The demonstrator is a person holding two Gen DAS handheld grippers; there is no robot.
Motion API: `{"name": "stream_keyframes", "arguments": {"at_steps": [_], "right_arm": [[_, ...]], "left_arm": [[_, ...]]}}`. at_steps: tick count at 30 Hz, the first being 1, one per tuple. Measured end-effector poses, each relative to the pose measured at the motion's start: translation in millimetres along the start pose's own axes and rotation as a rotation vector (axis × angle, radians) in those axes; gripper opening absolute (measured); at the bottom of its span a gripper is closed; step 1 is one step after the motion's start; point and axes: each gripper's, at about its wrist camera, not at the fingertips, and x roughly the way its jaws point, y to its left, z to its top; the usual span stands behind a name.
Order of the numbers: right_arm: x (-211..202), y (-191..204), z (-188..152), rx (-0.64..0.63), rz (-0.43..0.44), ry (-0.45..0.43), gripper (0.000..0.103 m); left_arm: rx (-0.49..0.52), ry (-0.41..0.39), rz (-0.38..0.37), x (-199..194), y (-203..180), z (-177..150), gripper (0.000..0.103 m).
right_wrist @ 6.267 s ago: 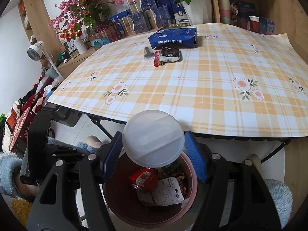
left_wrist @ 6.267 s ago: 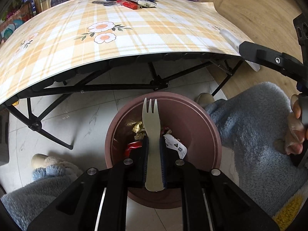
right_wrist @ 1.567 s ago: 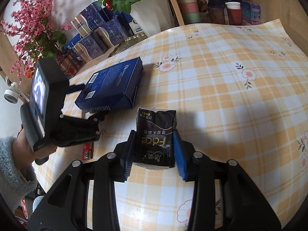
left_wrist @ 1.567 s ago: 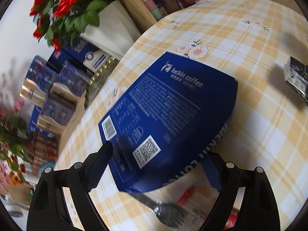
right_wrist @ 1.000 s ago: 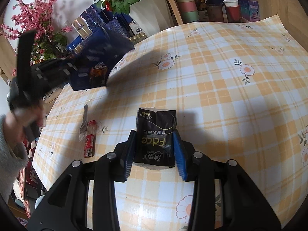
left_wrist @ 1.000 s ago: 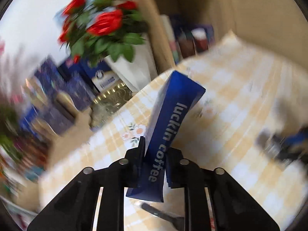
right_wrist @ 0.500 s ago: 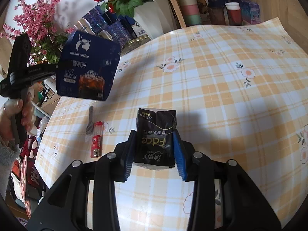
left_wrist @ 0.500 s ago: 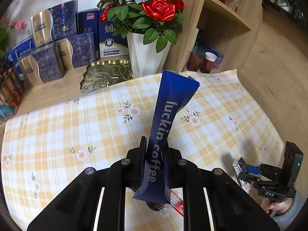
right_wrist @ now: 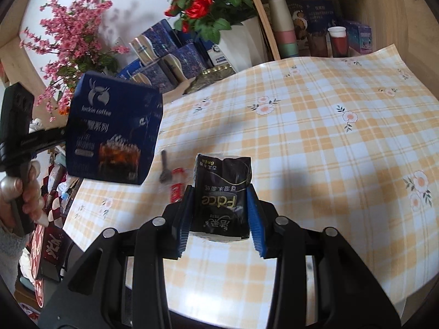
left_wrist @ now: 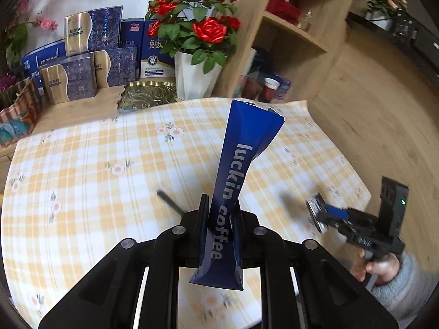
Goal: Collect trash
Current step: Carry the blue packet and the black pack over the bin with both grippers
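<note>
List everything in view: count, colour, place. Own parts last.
coffee box: 1, blue, lifted above the table, squeezed in the left jaws
tissue pack: 1, black, between the right jaws
fork: 1, dark, on the table
red packet: 1, red, on the table beside the fork
table: 1, orange-and-white plaid cloth with flowers
roses: 1 bunch, red, in a white vase behind the table
pink blossoms: 1 spray, back left
gift boxes: several, blue and gold, behind the table
cups: stack plus singles, pastel and red, on the shelf
left gripper: 1, black, shut on the coffee box
right gripper: 1, black with blue pads, shut on the tissue pack
</note>
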Motion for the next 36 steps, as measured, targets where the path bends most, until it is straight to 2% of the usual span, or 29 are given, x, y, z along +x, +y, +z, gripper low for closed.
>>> {"name": "stream_keyframes", "arguments": {"at_steps": [7, 12, 17, 22, 27, 30, 36], "right_arm": [[-33, 24, -29, -0.016, 0.013, -0.017, 0.039], [-55, 36, -51, -0.025, 0.028, -0.032, 0.039], [-69, 42, -73, -0.033, 0.034, -0.03, 0.039], [-75, 41, -91, -0.029, 0.034, -0.017, 0.039], [-76, 34, -103, -0.015, 0.029, -0.005, 0.039], [-76, 29, -106, -0.004, 0.027, -0.001, 0.039], [-74, 20, -112, 0.015, 0.015, 0.008, 0.039]], "left_arm": [[0.037, 0.014, -0.027, -53, -31, -66, 0.015], [0.068, 0.062, -0.046, -71, -52, -117, 0.015], [0.11, 0.128, -0.05, -72, -72, -166, 0.015], [0.17, 0.238, -0.04, -46, -88, -218, 0.016], [0.196, 0.332, -0.027, -10, -95, -257, 0.016], [0.212, 0.39, 0.001, 18, -93, -273, 0.016], [0.151, 0.477, 0.025, 69, -83, -289, 0.016]]}}
